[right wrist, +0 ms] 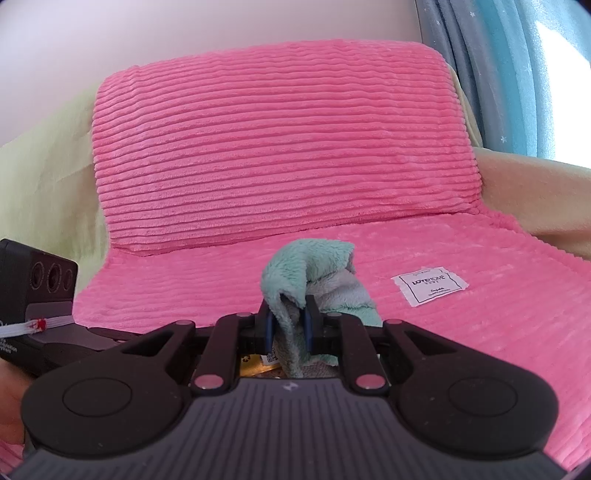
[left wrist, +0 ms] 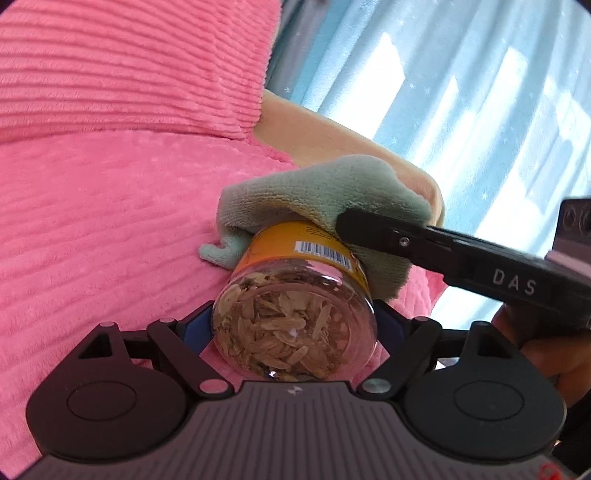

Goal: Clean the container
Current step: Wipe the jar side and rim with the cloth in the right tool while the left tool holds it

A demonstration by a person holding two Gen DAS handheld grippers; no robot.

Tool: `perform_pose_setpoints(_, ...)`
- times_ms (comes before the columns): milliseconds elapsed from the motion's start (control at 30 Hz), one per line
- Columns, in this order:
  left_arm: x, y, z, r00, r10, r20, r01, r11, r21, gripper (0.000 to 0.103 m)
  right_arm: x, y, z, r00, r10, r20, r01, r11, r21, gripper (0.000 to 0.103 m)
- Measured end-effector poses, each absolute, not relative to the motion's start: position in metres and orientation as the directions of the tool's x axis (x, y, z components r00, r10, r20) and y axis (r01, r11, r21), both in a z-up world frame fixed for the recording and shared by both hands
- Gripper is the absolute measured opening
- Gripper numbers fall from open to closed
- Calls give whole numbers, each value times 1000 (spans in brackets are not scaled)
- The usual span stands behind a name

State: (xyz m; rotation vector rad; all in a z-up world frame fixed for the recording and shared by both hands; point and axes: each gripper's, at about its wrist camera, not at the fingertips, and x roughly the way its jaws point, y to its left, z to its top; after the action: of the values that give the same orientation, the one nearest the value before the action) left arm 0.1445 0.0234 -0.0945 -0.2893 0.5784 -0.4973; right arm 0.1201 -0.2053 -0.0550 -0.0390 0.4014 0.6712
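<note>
Wiping is under way. Left wrist view: left gripper (left wrist: 293, 325) clamps the jar (left wrist: 295, 295) by its base, above the pink cushion (left wrist: 110, 221); the cloth (left wrist: 317, 192) drapes its far end. Next, probably rotate the jar. Right wrist view: right gripper (right wrist: 289, 325) pinches the cloth (right wrist: 310, 273); the jar is mostly hidden below.

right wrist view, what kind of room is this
Probably a living room or bedroom at home: a padded seat with a pink ribbed cover, a blue curtain over a bright window, and a plain wall.
</note>
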Motion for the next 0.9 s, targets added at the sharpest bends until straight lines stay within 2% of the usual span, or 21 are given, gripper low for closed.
perform_pose_setpoints(67,139,16,-89,750,-483,-451,386,874,-294,87,120,-207,-55,713,592,-376,-605,790,98,12)
perform_pose_setpoints(167,122,-12,-82,814,-362,-455,424,905,39,87,122,-210,-53,720,587,-370,-594,797,107,12)
perform_pose_setpoints(267,109,-35,-84,847,-296,-442,436,862,257,87,122,-210,-53,728,579,-367,-585,804,108,12)
perform_pose_setpoints(467,107,-34,-85,839,-298,-455,443,860,253,87,115,-202,-54,724,577,-378,-612,790,36,13)
perform_pose_setpoints(733,112,-35,-85,833,-301,-464,443,865,235,87,95,-191,-52,625,681,-382,-720,692,56,13)
perform_pose_setpoints(900,113,-38,-85,835,-299,-462,444,862,245,87,106,-194,-54,694,614,-377,-654,756,27,12)
